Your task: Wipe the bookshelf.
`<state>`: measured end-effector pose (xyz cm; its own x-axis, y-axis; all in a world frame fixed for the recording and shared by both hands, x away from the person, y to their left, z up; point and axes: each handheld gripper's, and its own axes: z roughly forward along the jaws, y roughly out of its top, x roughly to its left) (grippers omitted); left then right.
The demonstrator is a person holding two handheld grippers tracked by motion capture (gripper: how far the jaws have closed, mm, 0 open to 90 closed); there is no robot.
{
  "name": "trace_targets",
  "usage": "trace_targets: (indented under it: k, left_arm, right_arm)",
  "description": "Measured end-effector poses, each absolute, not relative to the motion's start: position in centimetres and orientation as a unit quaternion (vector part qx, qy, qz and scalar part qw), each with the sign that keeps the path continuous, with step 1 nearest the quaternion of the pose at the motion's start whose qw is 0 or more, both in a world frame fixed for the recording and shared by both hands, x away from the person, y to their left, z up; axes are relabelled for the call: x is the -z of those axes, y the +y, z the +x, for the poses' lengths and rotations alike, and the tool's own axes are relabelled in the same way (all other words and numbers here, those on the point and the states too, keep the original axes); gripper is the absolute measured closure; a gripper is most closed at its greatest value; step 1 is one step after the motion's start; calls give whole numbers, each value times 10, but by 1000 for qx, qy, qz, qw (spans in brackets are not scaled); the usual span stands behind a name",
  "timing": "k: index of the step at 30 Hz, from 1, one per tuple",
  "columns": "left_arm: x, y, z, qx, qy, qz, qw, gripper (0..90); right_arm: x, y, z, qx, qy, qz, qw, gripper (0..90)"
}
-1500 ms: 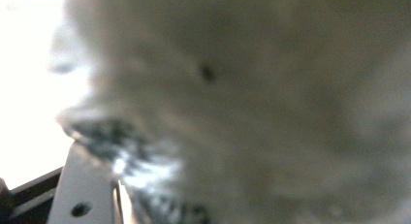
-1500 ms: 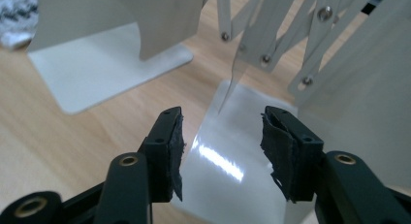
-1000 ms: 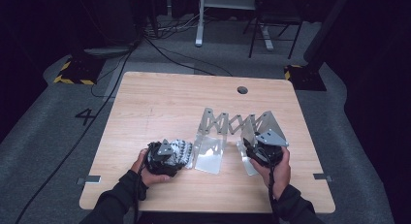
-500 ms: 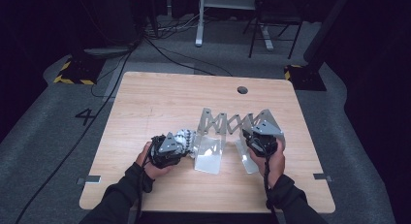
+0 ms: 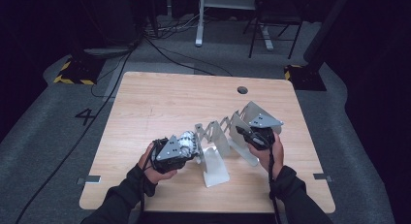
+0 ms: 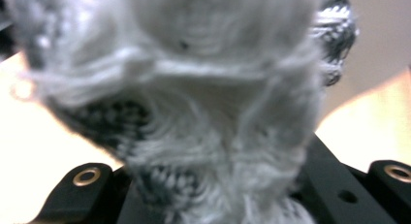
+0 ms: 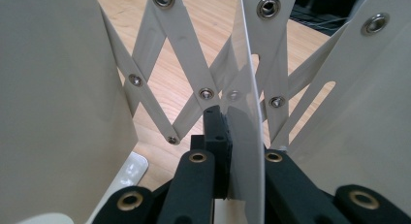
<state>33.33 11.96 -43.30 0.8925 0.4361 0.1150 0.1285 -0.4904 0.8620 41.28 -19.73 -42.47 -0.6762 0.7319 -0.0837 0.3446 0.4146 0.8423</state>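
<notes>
A white metal accordion rack (image 5: 220, 136) with upright divider plates stands on the wooden table (image 5: 165, 103). My right gripper (image 5: 248, 136) holds its right end. In the right gripper view my right gripper (image 7: 232, 132) has just closed, shut on the edge of one thin white plate (image 7: 247, 88). My left gripper (image 5: 180, 150) sits at the rack's left end with a grey-and-white knitted piece (image 5: 186, 141) in it. Close up, the knitted piece (image 6: 194, 88) bulges over my left gripper (image 6: 218, 190). Those jaws have just been closing and pinch the wool.
A round cable hole (image 5: 242, 90) lies near the table's far edge. Beyond the table are a chair (image 5: 271, 20), a desk leg (image 5: 199, 20) and floor cables (image 5: 160, 49). Yellow-black striped blocks (image 5: 72, 73) flank the table.
Both grippers have closed: the left on the knitted piece, the right on a rack plate. The left hand rose and shifted right toward the rack. The rack's right end has swung farther from me.
</notes>
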Motion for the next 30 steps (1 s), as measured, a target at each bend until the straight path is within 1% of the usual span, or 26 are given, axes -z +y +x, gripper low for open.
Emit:
trace_targets:
  k: [1,2,7,12,14,19,23,27,30]
  left_arm:
    - [431,112,326,-161,153,850,478,727]
    - [431,112,326,-161,153,850,478,728]
    - [429,88,310,-148,117,855,483,728]
    - [443,59,298,-123,80,878,456,729]
    - [449,53,297,-117,70,886,444,729]
    - [465,56,300,-89,86,894,430,729]
    - [479,58,305,-77,103,902,412,729]
    - [486,59,309,-84,105,913,385,722]
    - [487,68,315,-88,113,914,379,716]
  right_arm:
    - [424,-196,415,-429,816,320,218,893]
    - [424,-196,415,-429,816,320,218,893]
    - [424,-190,417,-432,823,302,213,890]
    - [424,-187,416,-431,833,276,207,880]
    - [424,-187,415,-437,832,272,208,835]
    - [417,-195,409,-451,827,261,210,743]
    - [416,-204,399,-443,830,260,217,673]
    - [414,-212,386,-441,830,263,217,639]
    - [411,-214,375,-437,832,258,222,612]
